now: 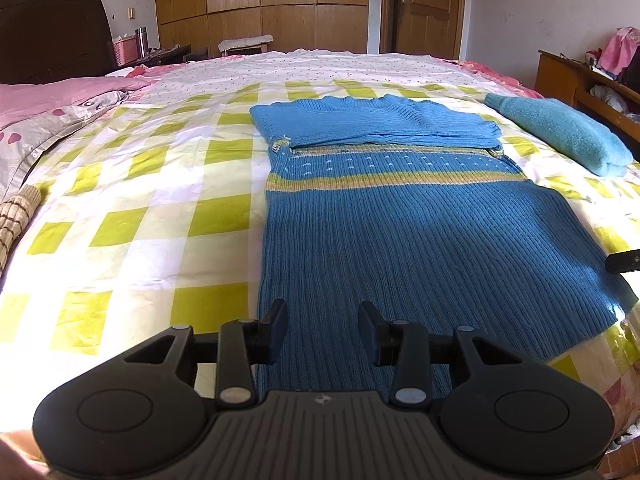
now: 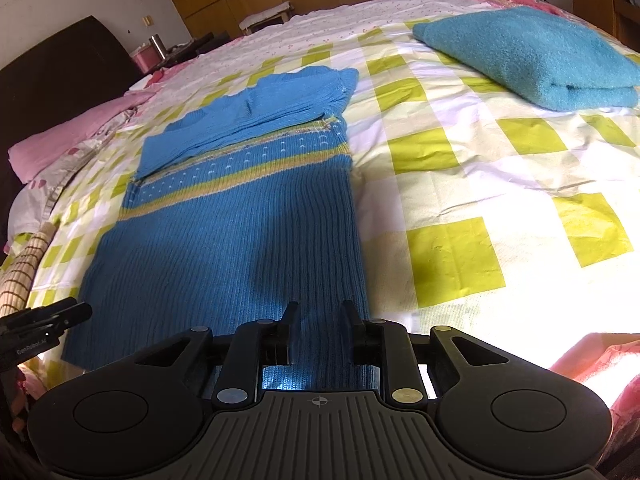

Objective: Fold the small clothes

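Note:
A blue ribbed knit sweater (image 1: 404,236) with a yellow stripe lies flat on the bed, its sleeves folded across the chest at the far end. It also shows in the right wrist view (image 2: 224,232). My left gripper (image 1: 323,322) is open over the sweater's near left hem, holding nothing. My right gripper (image 2: 318,320) is open over the near right hem, holding nothing. The right gripper's tip shows at the right edge of the left wrist view (image 1: 624,262). The left gripper shows at the left edge of the right wrist view (image 2: 44,324).
The bed has a yellow and white checked sheet (image 1: 160,200). A folded teal sweater (image 1: 560,132) lies at the far right, also in the right wrist view (image 2: 528,52). Pink pillows (image 1: 52,108) lie at the left. A wooden shelf (image 1: 588,84) stands beyond the bed's right side.

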{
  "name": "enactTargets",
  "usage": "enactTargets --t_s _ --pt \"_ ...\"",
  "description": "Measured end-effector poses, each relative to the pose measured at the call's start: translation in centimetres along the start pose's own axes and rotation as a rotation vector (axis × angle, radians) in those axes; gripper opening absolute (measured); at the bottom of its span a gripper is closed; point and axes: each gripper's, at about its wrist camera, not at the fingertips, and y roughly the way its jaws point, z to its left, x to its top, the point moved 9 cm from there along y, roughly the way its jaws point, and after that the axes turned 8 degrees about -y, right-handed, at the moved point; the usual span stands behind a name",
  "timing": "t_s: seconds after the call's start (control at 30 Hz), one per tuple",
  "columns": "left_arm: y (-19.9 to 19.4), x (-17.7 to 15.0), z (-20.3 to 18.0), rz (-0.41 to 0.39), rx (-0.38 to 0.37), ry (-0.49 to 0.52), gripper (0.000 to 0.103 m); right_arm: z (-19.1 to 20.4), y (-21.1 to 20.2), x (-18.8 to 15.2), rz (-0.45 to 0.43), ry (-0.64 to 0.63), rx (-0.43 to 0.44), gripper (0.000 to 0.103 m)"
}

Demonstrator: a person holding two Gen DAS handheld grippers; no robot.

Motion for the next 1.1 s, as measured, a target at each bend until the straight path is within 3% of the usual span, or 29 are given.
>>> enactTargets --t_s 1.1 --pt "-1.1 -1.7 1.7 0.085 0.042 -0.063 0.045 -0.2 -0.4 -1.9 0.041 -0.008 0.0 0.028"
